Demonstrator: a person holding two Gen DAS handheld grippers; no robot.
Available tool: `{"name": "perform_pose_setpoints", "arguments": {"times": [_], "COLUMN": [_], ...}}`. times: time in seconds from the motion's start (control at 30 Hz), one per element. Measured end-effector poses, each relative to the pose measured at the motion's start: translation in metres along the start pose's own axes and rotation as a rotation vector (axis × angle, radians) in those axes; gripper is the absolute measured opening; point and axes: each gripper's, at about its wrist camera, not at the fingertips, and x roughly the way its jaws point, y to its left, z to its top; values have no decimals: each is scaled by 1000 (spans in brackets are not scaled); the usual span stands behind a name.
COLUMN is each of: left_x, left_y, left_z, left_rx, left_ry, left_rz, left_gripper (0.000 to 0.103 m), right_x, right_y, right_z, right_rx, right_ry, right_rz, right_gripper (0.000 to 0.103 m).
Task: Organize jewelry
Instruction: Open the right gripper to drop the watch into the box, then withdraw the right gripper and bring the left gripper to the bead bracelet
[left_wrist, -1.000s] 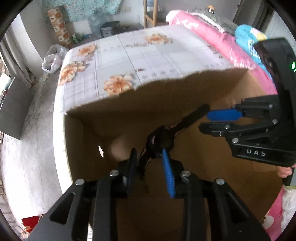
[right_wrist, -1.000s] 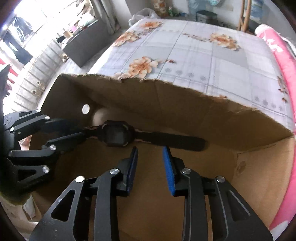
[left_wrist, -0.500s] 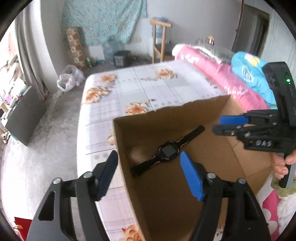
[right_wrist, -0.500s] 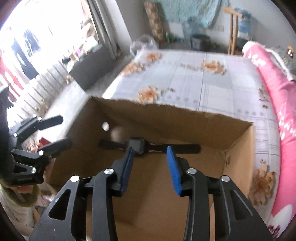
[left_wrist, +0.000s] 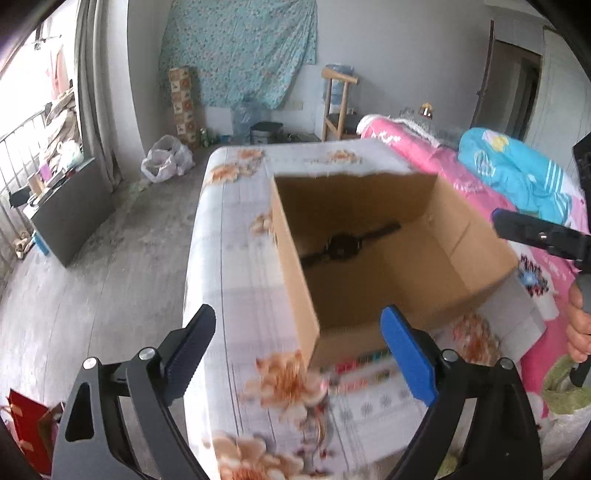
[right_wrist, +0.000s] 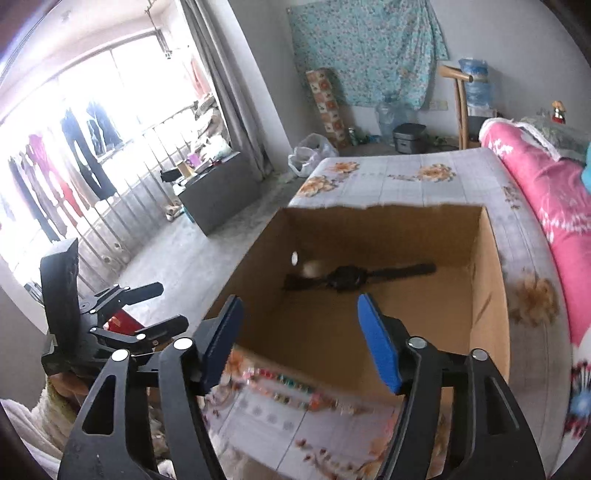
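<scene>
Both the left gripper (left_wrist: 299, 350) and the right gripper (right_wrist: 301, 341) are seen empty, jaws opening wide; beyond them the watch (right_wrist: 347, 275) is laid flat inside the cardboard box (right_wrist: 491, 295) on the bed (right_wrist: 388, 177), so that item seems stored

Two matte black hand-held grippers, left gripper (left_wrist: 297, 354) and right gripper (right_wrist: 301, 341), built alike. Ribbed blue pads (left_wrist: 406, 358) lining the inner faces of the jaws. Behind the jaws, black angular link arms with triangular cut-outs, pinned by round silver screws (right_wrist: 416, 342). Beside the right jaws, the other tool's black upright block body. A fuzzy green sleeve cuff (left_wrist: 565, 387) behind the hand (left_wrist: 580, 325).
</scene>
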Motion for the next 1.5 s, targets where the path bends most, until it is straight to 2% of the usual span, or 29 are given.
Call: {"name": "perform_pose_setpoints", "arguments": {"times": [0.13,0.23,0.43,0.67,0.73,0.83,1.03,1.17,1.5], "left_x": [9,25,61,83,85,86,91,94,102], "left_y": [-5,-10,-22,-39,-41,-43,-33,-30,-22], "left_z": [-35,-60,-93,-99,-99,-99,-97,-94,-89], "left_rx": [-14,-27,-2,79,84,88,40,24,13], "left_ry": [50,107,204,225,211,201,187,215,239], "left_rz": [6,27,86,139,151,149,119,108,85], "left_gripper": [92,92,92,92,96,97,97,98,98], "right_x": [0,4,21,31,33,33,34,35,33], "right_y": [3,0,3,18,20,19,26,33,27], "right_z": [-36,-69,-105,-121,-122,-123,-126,-125,-118], "right_rx": [-9,-23,-37,-58,-52,-43,-68,-104,-45], "right_ry": [24,78,178,138,117,102,55,30,-9], "right_rz": [-90,-231,-345,-462,-488,-526,-542,-526,-442], "right_gripper": [80,85,95,95,95,95,95,95,95]}}
